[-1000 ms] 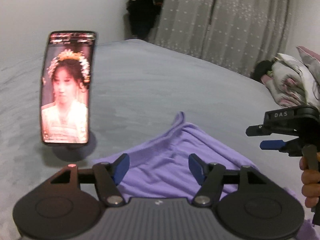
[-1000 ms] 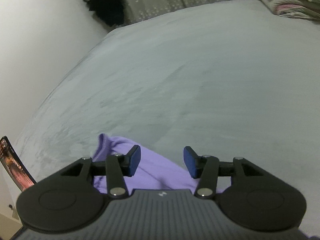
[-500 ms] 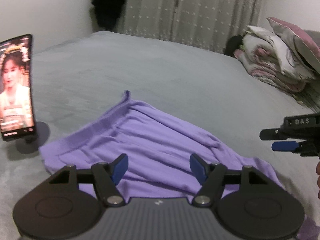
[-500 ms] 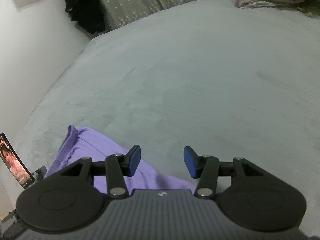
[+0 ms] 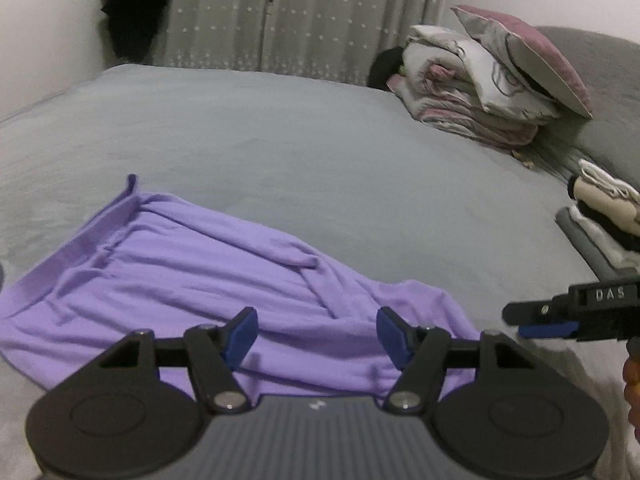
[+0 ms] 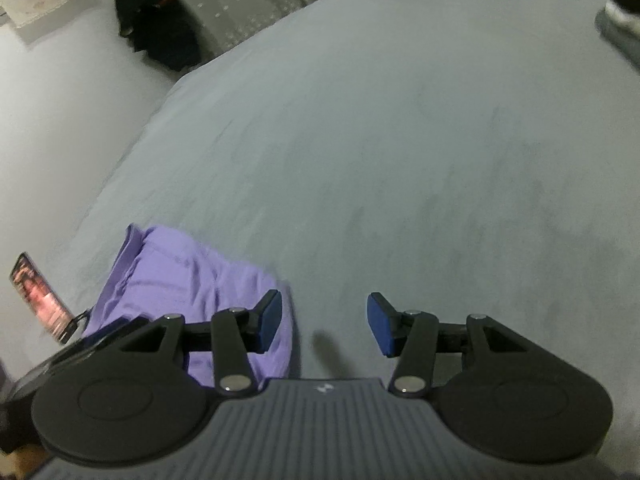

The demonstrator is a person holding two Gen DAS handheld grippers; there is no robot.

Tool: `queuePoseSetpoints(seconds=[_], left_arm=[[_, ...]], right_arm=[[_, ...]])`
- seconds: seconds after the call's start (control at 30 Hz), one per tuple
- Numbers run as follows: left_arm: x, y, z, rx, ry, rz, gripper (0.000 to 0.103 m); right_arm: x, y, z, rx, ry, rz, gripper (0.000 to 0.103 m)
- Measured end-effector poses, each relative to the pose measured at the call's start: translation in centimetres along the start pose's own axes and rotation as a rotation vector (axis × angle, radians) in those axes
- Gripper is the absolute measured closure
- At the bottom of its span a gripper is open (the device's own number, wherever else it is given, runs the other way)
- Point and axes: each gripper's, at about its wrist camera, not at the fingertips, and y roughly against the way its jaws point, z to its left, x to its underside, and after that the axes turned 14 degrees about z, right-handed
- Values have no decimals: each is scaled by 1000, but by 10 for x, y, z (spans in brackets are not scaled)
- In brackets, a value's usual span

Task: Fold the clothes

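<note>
the bed (image 5: pixel 320 152) takes up nearly everything in both views, a wide grey cover. the garment (image 5: pixel 192 280), a purple piece, lies on it rumpled and only partly spread, with a banded hem on its far left edge and a raised ridge running across its middle. every other thing is placed from this garment. well beyond it to the right, by the headboard, sits a heap of bedding (image 5: pixel 472 92) with a pillow on top. nearer on the right, at the bed's edge, is a small stack of clothes (image 5: pixel 604 216), apparently already folded. a phone (image 6: pixel 40 296) stands propped just off the garment's left side, its screen lit.

the left gripper (image 5: pixel 316 336) hovers over the garment's near edge; its jaws are closing a little but nothing is between the pads, and cloth only shows beneath them. the right gripper (image 6: pixel 324 324) hangs off the garment's right edge over bare cover, jaws spread and empty.

judged from here, 2 risks stand out. pinching at the rumpled middle could take 2 layers at once and lock the ridge into the fold. a grab by the right gripper where it now hangs would catch only the cover. dragging cloth leftward could topple the phone.
</note>
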Motion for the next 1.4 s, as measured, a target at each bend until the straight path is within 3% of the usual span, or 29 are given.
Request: queuePoseSetpoints(seconds=[0.13,0.23,0.27,0.3,0.5,0.7,0.97,1.27,1.4], left_arm=[[-4,-12,-7,20,16,21,38],[-6,-18,-10,31,29,28,38],[-7,-20,-10,34,34,28,38],[-8,-22,-9,36,41,28,38],[-20,-25,7,56,114,20,39],[-32,-29,27,50,165,8,39],[-39,-35,65,-47,216,-15,40],[-37,-31,102,-85,266,-44,42],[-41,-31,111,-77,290,-50,42]], right_arm=[[1,-8,11,-38,40,42,54],[2,-18,20,-47,84,68,78],[2,-21,22,-43,99,76,93],[2,-22,24,-30,108,70,96],[-8,4,37,105,166,-75,98],[-41,15,34,197,177,-134,99],[-68,0,33,324,199,-200,99],[-104,-42,27,393,185,-178,99],[-110,-60,23,392,181,-126,98]])
